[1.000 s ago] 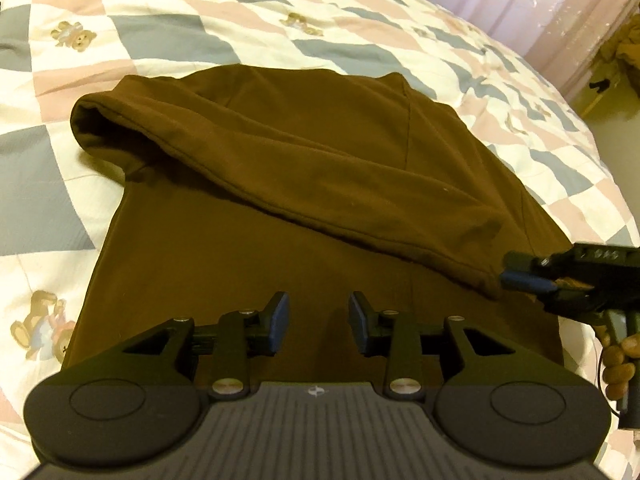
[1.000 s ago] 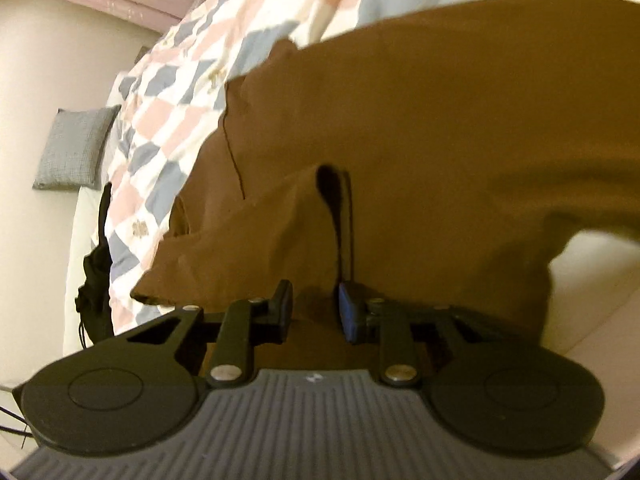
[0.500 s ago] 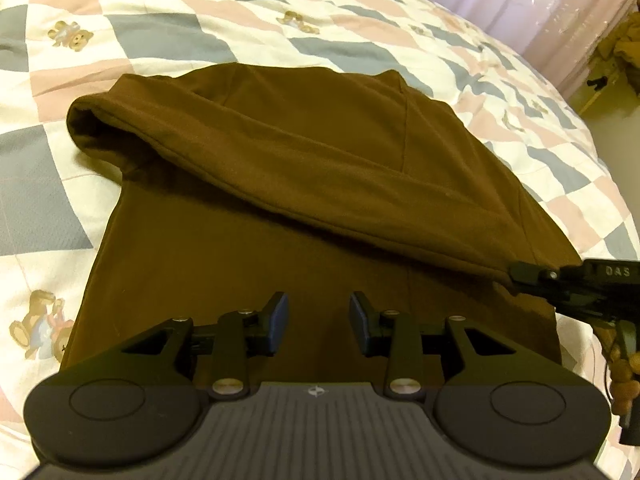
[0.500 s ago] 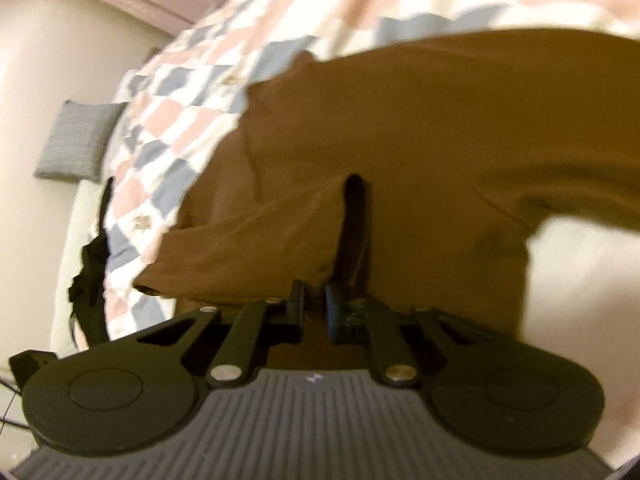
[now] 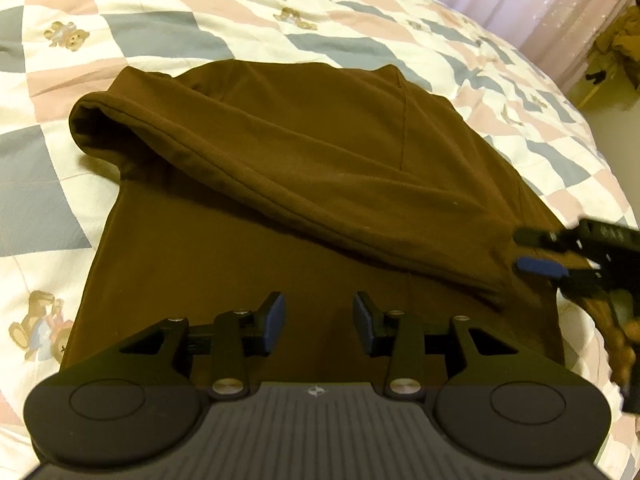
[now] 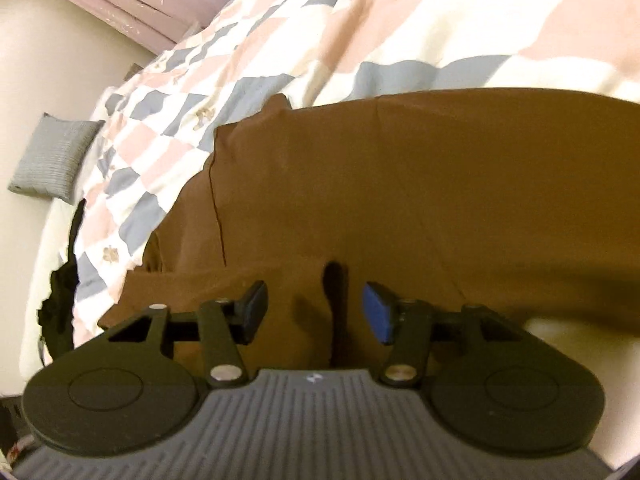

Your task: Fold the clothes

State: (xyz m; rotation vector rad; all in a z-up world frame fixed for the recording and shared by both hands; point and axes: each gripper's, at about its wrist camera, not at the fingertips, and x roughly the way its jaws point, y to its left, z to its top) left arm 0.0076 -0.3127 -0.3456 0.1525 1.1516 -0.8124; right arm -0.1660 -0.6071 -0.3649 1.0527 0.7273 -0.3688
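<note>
We held the left gripper (image 5: 318, 318) above the near part of the brown garment (image 5: 304, 168), which lay partly folded on the patchwork quilt (image 5: 168, 36), and its jaws stood apart with nothing between them. Our right gripper (image 6: 314, 312) had just been opening at the garment's folded edge, its blue pads (image 6: 378, 314) clear of the cloth, which lay loose below them. A grey cushion (image 6: 52, 160) lay beyond the bed.

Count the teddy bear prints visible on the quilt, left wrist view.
3 clear: one teddy bear print upper left, one top centre beyond the brown garment, one at the left edge. Fainter prints toward the far right may be more; the garment may hide others.
</note>
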